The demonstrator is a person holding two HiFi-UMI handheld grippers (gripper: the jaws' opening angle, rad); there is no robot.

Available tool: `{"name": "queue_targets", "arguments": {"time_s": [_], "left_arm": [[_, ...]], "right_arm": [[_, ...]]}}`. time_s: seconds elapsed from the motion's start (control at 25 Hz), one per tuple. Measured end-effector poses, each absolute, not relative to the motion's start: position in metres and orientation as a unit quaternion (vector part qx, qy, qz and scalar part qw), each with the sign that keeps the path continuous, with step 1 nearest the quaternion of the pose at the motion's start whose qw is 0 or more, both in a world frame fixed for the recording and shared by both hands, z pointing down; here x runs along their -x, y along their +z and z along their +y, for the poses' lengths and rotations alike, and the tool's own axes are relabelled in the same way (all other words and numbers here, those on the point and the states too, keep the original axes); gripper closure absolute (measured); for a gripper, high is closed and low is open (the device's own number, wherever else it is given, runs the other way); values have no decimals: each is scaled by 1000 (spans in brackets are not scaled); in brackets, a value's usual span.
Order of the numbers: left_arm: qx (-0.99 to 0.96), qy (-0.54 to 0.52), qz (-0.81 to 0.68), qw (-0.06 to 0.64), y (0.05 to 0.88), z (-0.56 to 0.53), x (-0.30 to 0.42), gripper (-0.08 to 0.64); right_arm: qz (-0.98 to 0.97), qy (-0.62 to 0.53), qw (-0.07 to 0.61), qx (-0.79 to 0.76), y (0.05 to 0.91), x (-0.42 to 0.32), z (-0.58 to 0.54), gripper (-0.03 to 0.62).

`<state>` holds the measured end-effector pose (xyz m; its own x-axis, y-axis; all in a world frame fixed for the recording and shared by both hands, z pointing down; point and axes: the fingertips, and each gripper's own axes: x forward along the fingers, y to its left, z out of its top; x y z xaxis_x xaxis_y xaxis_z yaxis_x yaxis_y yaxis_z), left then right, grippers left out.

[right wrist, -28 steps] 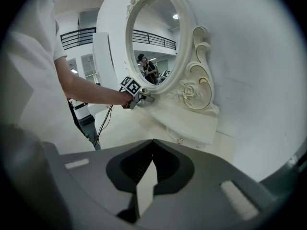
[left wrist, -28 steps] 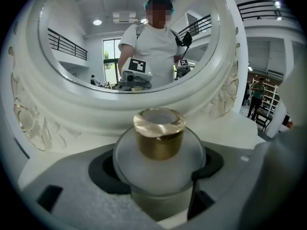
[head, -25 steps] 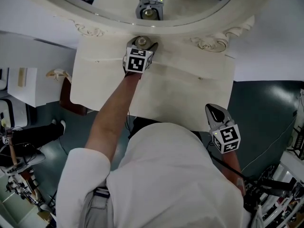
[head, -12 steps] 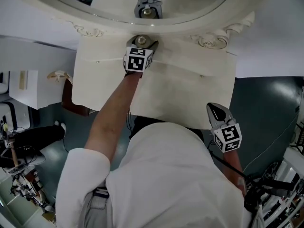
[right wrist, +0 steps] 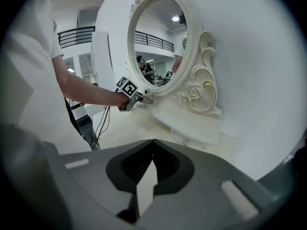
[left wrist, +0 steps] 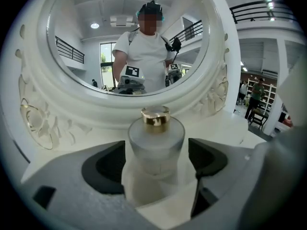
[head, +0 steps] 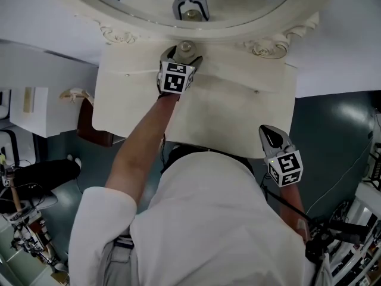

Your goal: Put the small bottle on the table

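Observation:
The small frosted bottle (head: pixel 186 46) with a gold cap (left wrist: pixel 155 118) stands upright on the cream dressing table (head: pixel 238 106), close to the mirror's base. My left gripper (head: pixel 184 53) reaches over the table's back. Its jaws have just been opening and now stand open on either side of the bottle (left wrist: pixel 156 147), and the pads do not press on it. My right gripper (head: pixel 269 137) hangs off the table's front right corner, shut and holding nothing; in its own view the right gripper (right wrist: pixel 152 164) shows its tips meeting.
The carved oval mirror frame (head: pixel 262 40) rises right behind the bottle, and the mirror (left wrist: pixel 129 42) reflects the person and the grippers. A white cabinet (head: pixel 36 106) and a dark stool (head: pixel 89 133) stand left of the table. Cables and equipment (head: pixel 333 237) lie on the floor at the lower right.
The left gripper's jaws have spread wider around the bottle, which now shows more fully ahead of the marker cube. The right gripper has stayed where it was.

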<state>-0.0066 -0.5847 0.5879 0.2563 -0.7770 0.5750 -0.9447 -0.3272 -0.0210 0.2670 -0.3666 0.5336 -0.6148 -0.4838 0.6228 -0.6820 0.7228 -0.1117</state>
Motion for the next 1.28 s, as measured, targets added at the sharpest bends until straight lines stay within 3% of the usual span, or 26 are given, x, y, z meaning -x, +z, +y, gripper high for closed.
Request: {"name": "queue_targets", "arguments": {"time_s": [0.24, 0.6, 1.0, 1.28], "left_arm": [[-792, 245, -531, 175, 578, -532, 21, 170], [-822, 216, -498, 175, 542, -418, 58, 558], [-862, 177, -424, 213, 519, -295, 92, 558], [-893, 219, -350, 180, 509, -218, 95, 557]], "right_arm": [[-886, 157, 280, -334, 528, -225, -346, 591], [-896, 133, 268, -328, 510, -151, -312, 591], [-898, 130, 261, -330, 505, -82, -255, 591], [-897, 133, 256, -336, 508, -51, -214, 591]]}}
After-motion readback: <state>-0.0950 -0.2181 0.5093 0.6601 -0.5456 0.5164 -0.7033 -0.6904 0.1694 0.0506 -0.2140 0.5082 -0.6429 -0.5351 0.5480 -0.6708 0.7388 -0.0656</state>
